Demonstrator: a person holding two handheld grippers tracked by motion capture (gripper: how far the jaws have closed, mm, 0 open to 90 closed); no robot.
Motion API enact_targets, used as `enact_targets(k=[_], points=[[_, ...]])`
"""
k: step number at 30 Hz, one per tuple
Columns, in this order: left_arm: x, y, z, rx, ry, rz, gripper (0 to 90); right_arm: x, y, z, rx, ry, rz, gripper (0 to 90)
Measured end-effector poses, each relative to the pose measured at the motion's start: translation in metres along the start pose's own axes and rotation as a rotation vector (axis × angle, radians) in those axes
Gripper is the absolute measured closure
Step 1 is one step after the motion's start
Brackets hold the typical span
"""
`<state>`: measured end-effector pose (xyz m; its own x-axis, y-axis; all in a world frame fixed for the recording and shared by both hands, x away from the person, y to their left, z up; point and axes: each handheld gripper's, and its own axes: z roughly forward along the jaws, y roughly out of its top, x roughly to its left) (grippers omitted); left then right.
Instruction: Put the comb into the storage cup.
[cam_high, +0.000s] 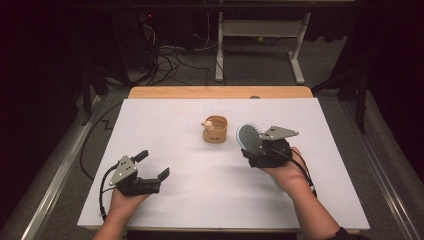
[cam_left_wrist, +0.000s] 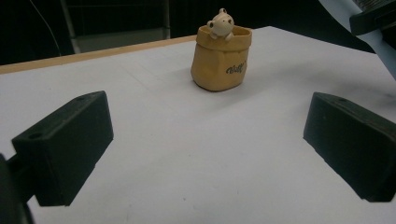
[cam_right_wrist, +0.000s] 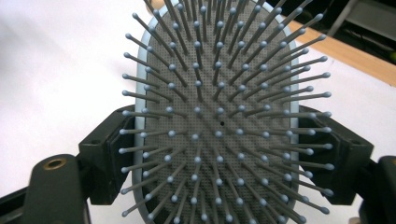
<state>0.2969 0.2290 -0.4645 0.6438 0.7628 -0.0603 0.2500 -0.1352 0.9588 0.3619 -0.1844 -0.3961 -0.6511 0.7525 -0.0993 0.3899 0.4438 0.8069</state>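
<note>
White board covers the table, with a wooden strip along its far edge and a dim room of cables and desk legs behind. Lifted above the right half of that surface is a pale blue paddle hairbrush, its wide head clamped across the sides by the right gripper; in the right gripper view the two black jaws press on the brush's rim at either side, bristles facing the camera. Just beside the brush, toward the table's middle, stands a small tan bag-shaped pot, upright and open at the top, with a cream toy animal peeking over its rim; the left gripper view shows lettering on the pot's front, and nothing else can be made out inside. The brush looks bound for that pot, so the sensible way is to tip it so the narrow end leads, come in from above on the side away from the toy, and lower slowly, since a light pot may topple if nudged. Near the front left, well apart from both, the left gripper rests with its jaws spread wide and nothing between them, free to steady the pot.
</note>
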Motion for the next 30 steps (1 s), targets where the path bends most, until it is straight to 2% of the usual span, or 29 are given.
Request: enact_targets(k=[9, 26, 30], points=[[-0.001, 0.000, 0.000, -0.005, -0.005, -0.001, 2.1, 0.008, 0.001, -0.005, -0.118, -0.016, 0.018, 20.9], [0.000, 0.001, -0.001, -0.006, 0.001, -0.002, 2.1, 0.019, -0.004, -0.009, -0.257, -0.032, 0.011, 20.9], [-0.001, 0.001, -0.001, -0.008, 0.000, -0.001, 2.1, 0.020, -0.007, -0.010, -0.286, -0.030, 0.022, 20.9]])
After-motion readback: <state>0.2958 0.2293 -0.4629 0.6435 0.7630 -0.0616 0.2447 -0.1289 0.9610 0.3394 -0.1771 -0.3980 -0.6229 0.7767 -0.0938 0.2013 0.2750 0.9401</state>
